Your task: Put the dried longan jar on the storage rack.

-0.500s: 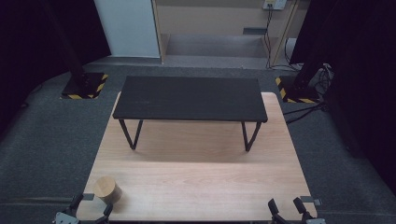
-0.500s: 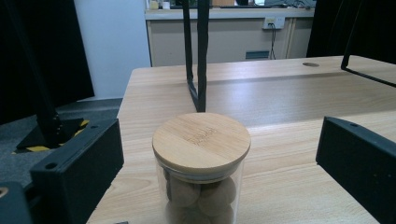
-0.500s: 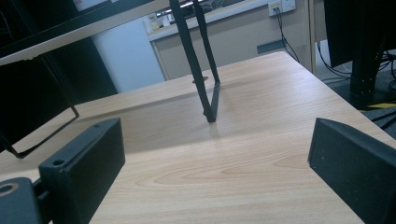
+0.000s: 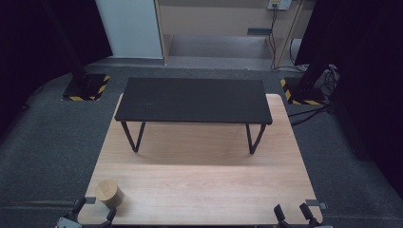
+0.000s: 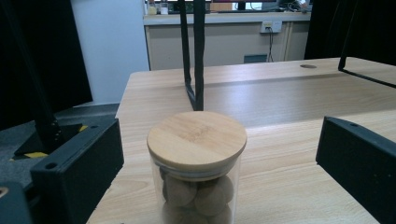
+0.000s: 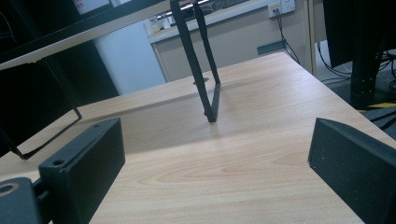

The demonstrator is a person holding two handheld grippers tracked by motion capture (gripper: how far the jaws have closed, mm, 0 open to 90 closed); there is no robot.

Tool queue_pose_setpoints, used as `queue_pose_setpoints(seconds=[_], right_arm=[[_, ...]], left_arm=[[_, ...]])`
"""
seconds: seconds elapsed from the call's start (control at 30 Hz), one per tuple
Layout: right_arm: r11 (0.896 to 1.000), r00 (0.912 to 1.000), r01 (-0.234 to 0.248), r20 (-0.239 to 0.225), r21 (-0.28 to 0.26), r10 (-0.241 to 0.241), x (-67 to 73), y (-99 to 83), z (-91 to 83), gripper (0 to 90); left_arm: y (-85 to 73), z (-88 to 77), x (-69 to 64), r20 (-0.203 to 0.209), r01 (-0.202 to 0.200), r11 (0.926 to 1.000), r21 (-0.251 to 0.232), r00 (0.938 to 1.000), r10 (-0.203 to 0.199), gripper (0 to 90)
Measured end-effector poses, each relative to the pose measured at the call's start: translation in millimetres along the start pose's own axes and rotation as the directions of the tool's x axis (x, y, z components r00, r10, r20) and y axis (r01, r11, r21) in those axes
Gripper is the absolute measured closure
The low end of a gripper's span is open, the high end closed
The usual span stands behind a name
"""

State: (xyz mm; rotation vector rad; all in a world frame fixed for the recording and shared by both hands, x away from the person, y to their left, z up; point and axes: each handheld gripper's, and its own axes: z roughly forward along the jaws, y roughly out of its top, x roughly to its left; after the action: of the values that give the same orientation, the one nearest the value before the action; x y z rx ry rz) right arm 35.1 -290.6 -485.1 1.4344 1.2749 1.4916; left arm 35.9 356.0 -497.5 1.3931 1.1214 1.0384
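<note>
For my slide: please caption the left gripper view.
Open black fingers flank a bamboo-lidded glass jar on the light wooden table.

No text, label or number can be read anywhere.

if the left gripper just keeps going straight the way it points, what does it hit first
Most likely the glass jar with the bamboo lid: it stands right ahead of the open left gripper, centred on the gap between its jaws.

Obstacles we list: black bench [image 4: 194, 99] at 12 o'clock, jar [image 4: 110, 192] at 7; bare table [image 4: 204, 185] between.
</note>
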Motion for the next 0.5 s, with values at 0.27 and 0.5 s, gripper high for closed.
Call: queue_pose_setpoints(seconds=[0.27,0.5], right_arm=[[1.0,1.0,-0.004,0.007,0.008,0.004,-0.7,-1.4,-0.4,4.0],[1.0,0.9999,-0.004,0.015,0.016,0.004,-2.0,-2.3,-0.6,4.0]], left_arm=[[-6.6,9.4,6.3,-0.003,0.01,0.9995,0.029,0.9999,-0.01,0.0],[-13.1,26.3,12.9,0.011,0.006,0.9976,0.069,0.9999,-0.007,0.1]])
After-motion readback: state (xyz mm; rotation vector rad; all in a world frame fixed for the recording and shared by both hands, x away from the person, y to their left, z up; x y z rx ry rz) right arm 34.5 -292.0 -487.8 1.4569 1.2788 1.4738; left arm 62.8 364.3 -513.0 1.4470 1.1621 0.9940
